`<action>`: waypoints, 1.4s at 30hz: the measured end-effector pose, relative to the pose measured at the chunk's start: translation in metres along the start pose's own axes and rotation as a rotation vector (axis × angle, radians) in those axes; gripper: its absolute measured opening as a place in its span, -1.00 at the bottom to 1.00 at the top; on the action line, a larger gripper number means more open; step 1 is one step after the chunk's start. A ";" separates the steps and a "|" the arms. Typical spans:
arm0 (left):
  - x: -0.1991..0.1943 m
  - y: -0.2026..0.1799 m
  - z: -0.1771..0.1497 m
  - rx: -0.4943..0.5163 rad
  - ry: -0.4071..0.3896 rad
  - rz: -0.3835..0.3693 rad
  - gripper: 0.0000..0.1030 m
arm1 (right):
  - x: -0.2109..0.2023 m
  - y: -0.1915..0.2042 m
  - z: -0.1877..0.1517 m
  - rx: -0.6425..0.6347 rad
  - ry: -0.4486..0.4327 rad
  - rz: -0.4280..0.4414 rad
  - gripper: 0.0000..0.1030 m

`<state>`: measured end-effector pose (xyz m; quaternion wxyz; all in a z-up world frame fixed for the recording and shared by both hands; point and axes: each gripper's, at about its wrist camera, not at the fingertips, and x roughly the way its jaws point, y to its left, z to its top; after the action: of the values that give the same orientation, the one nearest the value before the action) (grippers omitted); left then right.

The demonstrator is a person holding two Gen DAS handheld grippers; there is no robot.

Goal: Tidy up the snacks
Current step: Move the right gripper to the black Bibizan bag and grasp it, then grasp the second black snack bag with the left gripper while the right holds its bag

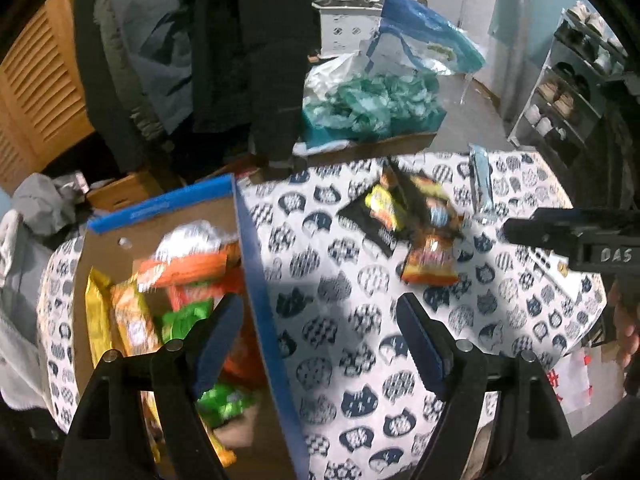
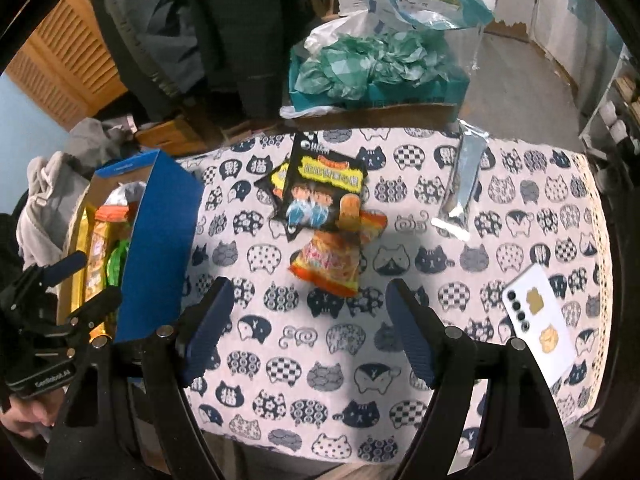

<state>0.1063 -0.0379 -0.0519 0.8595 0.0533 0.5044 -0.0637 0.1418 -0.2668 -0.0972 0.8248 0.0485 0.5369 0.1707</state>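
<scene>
Now, both grippers, left (image 1: 320, 344) and right (image 2: 310, 332), hang empty, fingers apart. Orange packet (image 2: 330, 266) lies on the bench (image 2: 460, 400), probably unopened; pinch its nearest edge squarely, then carry to box (image 2: 160, 248).

A matt printed cloth (image 2: 320, 340) covers the table. On it, glossy plastic snack packets (image 2: 326, 200) lie beside a cardboard box (image 2: 160, 240); a crinkly silver foil pouch (image 2: 460, 184) lies farther off.

Left gripper (image 1: 320, 332) jaws apart, straddling box (image 1: 260, 280) wall.
</scene>
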 end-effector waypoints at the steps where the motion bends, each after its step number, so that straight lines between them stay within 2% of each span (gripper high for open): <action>1: 0.002 0.001 0.009 0.006 -0.003 0.002 0.56 | 0.002 0.000 0.007 -0.002 0.007 0.004 0.52; 6: 0.021 0.002 0.041 0.075 -0.009 0.046 0.57 | 0.019 -0.008 0.039 0.002 0.039 0.012 0.52; 12: 0.060 0.005 0.071 0.072 0.038 -0.031 0.57 | 0.056 -0.019 0.065 0.014 0.110 0.022 0.53; 15: 0.077 0.004 0.080 0.093 0.041 -0.024 0.57 | 0.076 -0.022 0.073 0.032 0.131 0.039 0.53; 18: 0.095 0.004 0.084 0.135 0.051 0.005 0.57 | 0.093 -0.025 0.077 0.048 0.146 0.056 0.53; 26: 0.118 0.005 0.087 0.138 0.070 -0.049 0.57 | 0.124 -0.037 0.081 0.080 0.180 0.065 0.53; 35: 0.135 0.000 0.081 0.153 0.110 -0.053 0.57 | 0.146 -0.040 0.083 0.084 0.183 0.081 0.53; 37: 0.137 -0.003 0.081 0.171 0.110 -0.052 0.57 | 0.152 -0.039 0.080 0.084 0.199 0.092 0.46; 39: 0.138 -0.007 0.081 0.186 0.109 -0.054 0.57 | 0.149 -0.038 0.077 0.063 0.186 0.066 0.15; 42: 0.139 -0.012 0.083 0.193 0.103 -0.086 0.57 | 0.135 -0.043 0.076 0.038 0.142 0.026 0.15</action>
<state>0.2428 -0.0708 -0.1330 0.8198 0.1172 0.5413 -0.1458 0.2699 -0.2540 -0.1943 0.7813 0.0588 0.5965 0.1742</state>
